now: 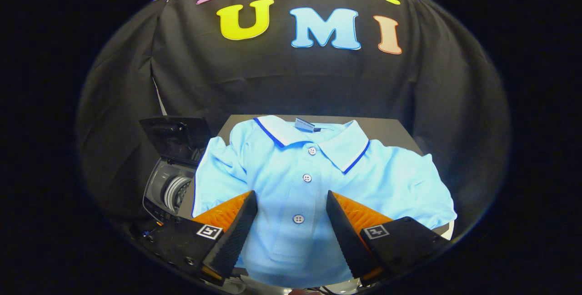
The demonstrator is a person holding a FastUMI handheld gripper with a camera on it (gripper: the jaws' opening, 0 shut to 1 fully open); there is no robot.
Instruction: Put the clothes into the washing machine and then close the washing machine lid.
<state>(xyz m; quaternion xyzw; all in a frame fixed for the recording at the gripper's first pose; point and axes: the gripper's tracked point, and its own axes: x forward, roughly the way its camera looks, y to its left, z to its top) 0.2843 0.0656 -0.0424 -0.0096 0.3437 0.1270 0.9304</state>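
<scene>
Black cloth is hung behind a dark table (395, 133), on which a pale blue polo shirt (309, 181) is laid flat, front up, collar toward the cloth and sleeves spread to either side, so the whole garment is offered to a grab from above. Beside the table, past the shirt's sleeve on the left finger's side, the washing machine (170, 186) is seen with its lid (175, 138) raised, the drum being left exposed to receive the shirt. The gripper (291, 222) is held over the shirt's lower placket with its fingers spread wide apart and nothing clamped; a button lies between them. No fold appears pinched yet, so the pickup is judged not begun, and the lid's closing is left for afterwards.
</scene>
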